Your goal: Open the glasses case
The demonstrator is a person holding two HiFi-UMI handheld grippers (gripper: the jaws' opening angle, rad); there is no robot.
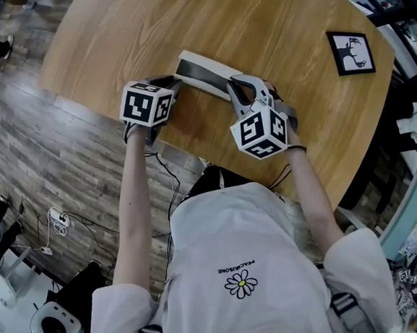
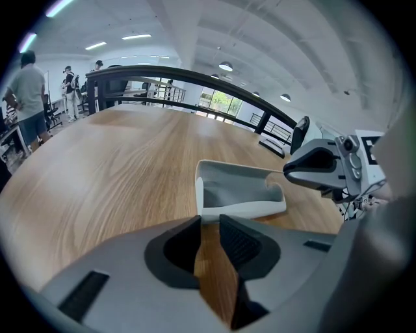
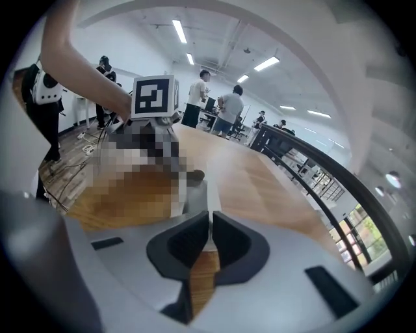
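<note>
Our left gripper [image 2: 209, 224] has its jaws partly apart, with the tips right at the end of the glasses case [image 2: 237, 195] on the table [image 2: 97, 169]. Our right gripper [image 3: 209, 218] pinches the case's thin white edge. We should keep the bottom still and lift slowly.

Left gripper [image 2: 209, 220] jaws apart, tips at near edge of open white glasses case [image 2: 240, 192] on wooden table [image 2: 117, 169].
</note>
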